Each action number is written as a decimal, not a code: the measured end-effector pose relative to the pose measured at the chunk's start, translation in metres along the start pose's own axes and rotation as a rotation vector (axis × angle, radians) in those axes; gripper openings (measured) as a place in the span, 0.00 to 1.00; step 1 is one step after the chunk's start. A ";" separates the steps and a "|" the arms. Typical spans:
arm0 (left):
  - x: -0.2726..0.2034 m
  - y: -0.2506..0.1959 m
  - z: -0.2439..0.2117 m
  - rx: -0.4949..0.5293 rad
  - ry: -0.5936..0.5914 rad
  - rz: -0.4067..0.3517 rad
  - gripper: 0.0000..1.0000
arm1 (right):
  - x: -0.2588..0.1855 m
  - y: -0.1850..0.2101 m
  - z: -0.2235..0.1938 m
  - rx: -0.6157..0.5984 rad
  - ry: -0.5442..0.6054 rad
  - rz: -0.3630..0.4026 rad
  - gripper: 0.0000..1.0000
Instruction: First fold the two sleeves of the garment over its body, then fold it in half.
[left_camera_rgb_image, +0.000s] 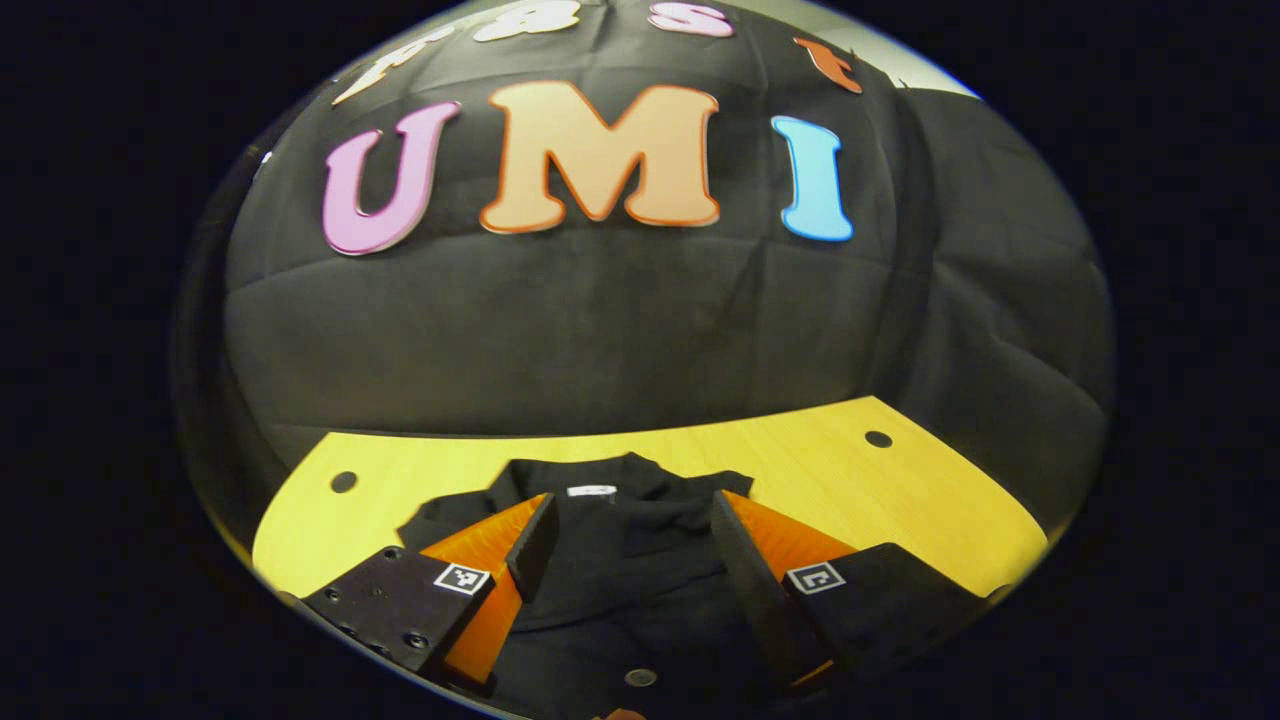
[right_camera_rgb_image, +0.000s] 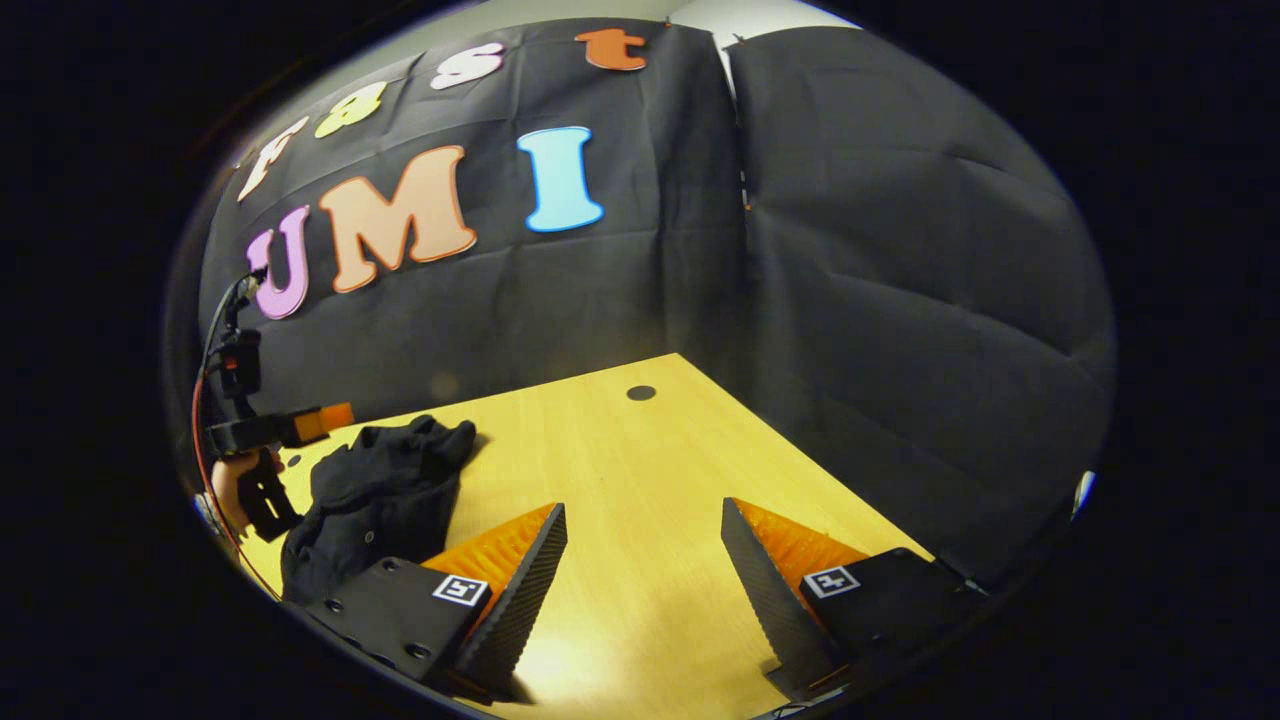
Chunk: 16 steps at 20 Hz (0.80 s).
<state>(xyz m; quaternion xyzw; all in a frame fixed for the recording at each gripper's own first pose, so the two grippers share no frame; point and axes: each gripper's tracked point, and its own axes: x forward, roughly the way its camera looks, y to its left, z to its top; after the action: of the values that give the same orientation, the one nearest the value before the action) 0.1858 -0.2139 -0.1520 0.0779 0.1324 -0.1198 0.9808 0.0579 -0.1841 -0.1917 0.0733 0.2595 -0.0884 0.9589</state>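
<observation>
Left gripper view: black garment (left_camera_rgb_image: 630, 560) lies bunched on the yellow wooden table (left_camera_rgb_image: 900, 500), collar end toward the cloth wall, a small white neck label (left_camera_rgb_image: 591, 491) showing. Its near part runs under the gripper and is cut off at the bottom edge; sleeves cannot be told apart in the dark folds. A round button-like spot (left_camera_rgb_image: 640, 677) sits low on the fabric, hard to make out. Left gripper (left_camera_rgb_image: 630, 550) is spread wide, fingers above the garment with cloth visible between them; whether the tips touch the fabric cannot be told. Nothing is pinched. Two dark round holes in the tabletop, one at each far corner (left_camera_rgb_image: 343, 482).

Right gripper view: right gripper (right_camera_rgb_image: 640, 560) also spread wide, over bare table (right_camera_rgb_image: 640, 450) with nothing between the fingers. The garment (right_camera_rgb_image: 370, 500) lies well off to the left as a crumpled heap, its near edge hidden behind the gripper's left finger. Past the heap, at the view's edge, the other gripper (right_camera_rgb_image: 300, 425) is seen from the side with a hand (right_camera_rgb_image: 235, 485) on its grip and a cable rising from it; its jaw opening cannot be judged from here. One round hole (right_camera_rgb_image: 641, 393) near the table's far corner.
</observation>
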 end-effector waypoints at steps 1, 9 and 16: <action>-0.015 0.017 0.002 -0.009 -0.014 0.026 0.91 | -0.002 0.011 -0.002 -0.017 0.001 0.026 0.98; -0.147 0.134 -0.043 -0.050 0.010 0.239 0.92 | -0.027 0.086 -0.041 -0.121 0.062 0.212 0.98; -0.246 0.166 -0.131 -0.056 0.163 0.271 0.92 | -0.042 0.126 -0.107 -0.194 0.181 0.320 0.98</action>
<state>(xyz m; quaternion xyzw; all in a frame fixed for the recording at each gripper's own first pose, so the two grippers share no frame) -0.0342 0.0219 -0.1884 0.0771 0.2032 0.0239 0.9758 -0.0036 -0.0356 -0.2494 0.0288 0.3368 0.0975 0.9361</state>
